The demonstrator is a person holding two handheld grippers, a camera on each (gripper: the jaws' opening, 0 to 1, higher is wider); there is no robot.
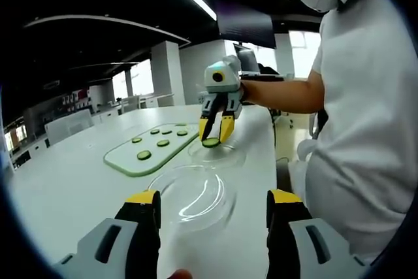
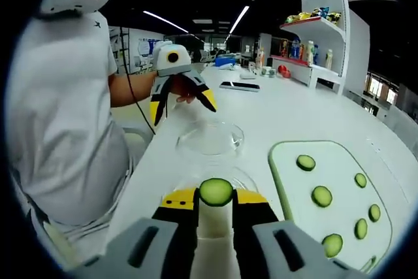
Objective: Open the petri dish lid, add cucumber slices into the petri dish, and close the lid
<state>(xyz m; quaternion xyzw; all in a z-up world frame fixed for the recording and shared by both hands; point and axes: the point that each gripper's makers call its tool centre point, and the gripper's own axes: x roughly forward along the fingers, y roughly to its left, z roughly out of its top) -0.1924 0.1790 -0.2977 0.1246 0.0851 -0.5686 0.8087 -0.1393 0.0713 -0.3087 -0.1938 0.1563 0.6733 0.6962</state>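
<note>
right gripper (image 2: pixel 215 202) is pinching a cucumber slice (image 2: pixel 216 191) over the petri dish (image 1: pixel 217 155), left gripper (image 1: pixel 213 202) hangs open, slice might stick and miss on release

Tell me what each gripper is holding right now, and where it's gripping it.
The right gripper pinches a cucumber slice by its opposite edges, over the petri dish. The left gripper is open and holds nothing, with the lid lying on the table between its jaws.

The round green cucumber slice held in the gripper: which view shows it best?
The right gripper view: the round green cucumber slice sits large and face-on, pinched by the right gripper. In the left gripper view, it is small, distant and edge-on.
</note>
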